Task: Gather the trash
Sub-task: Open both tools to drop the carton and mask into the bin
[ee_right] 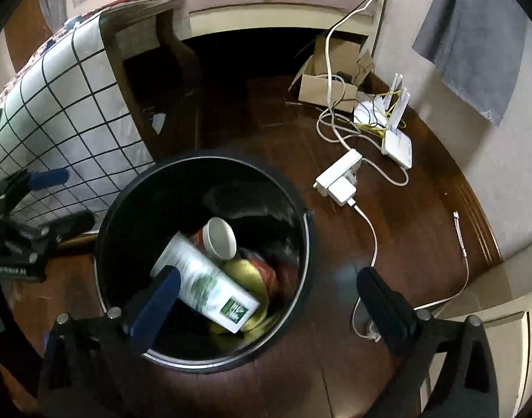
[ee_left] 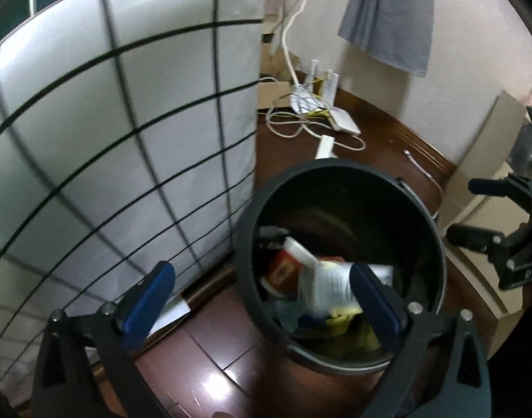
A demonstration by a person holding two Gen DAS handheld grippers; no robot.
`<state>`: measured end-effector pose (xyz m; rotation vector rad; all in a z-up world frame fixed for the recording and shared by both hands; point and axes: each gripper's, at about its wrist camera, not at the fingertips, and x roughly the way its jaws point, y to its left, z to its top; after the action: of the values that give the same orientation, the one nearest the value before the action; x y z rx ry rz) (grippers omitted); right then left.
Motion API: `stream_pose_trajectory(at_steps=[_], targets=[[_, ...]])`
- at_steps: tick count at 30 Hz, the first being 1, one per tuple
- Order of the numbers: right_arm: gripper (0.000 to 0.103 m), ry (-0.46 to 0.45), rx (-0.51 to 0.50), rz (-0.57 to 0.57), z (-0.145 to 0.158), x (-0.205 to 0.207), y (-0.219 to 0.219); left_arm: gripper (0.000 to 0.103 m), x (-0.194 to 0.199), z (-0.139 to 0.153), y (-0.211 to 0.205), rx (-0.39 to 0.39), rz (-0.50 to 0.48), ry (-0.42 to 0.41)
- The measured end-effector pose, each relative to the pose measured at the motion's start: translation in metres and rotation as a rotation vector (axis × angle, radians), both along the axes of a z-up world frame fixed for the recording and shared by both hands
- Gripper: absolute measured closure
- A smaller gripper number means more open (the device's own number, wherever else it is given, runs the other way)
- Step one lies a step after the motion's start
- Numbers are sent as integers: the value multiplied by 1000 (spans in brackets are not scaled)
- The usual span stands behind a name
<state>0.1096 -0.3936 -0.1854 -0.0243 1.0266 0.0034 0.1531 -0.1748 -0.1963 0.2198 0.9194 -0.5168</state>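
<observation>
Item: bin (ee_right: 102,244), black and round, standing on the dark floor (ee_right: 335,244) against the checked sheet (ee_left: 126,122); all places below are being given from it.

Contents: carton (ee_right: 210,285), lying inside, long axis slanting from the bin's centre toward its near rim, blurred; cup (ee_right: 220,237) tilted just behind it; yellow scraps underneath.

Left tongs (ee_left: 262,299): I am holding them released, jaws wide, straddling the bin's left rim, nothing between.

Right tongs (ee_right: 266,299): released likewise, straddling the right rim, the carton just beside my left finger (ee_right: 154,303), untouched. Right tongs are hanging nearer it.

Judgement: both loads are lying in the bin.
</observation>
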Motion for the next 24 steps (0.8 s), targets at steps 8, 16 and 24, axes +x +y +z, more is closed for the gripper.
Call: stream_pose_trajectory(at_steps=[8, 16, 24], targets=[[1, 7, -27, 57, -9, -2, 21, 1, -7, 2, 13, 7, 34, -27], [1, -10, -37, 79, -4, -11, 29, 1, -6, 4, 13, 15, 37, -43], [1, -35, -35, 78, 6, -21, 36, 1, -13, 11, 19, 20, 53, -59]])
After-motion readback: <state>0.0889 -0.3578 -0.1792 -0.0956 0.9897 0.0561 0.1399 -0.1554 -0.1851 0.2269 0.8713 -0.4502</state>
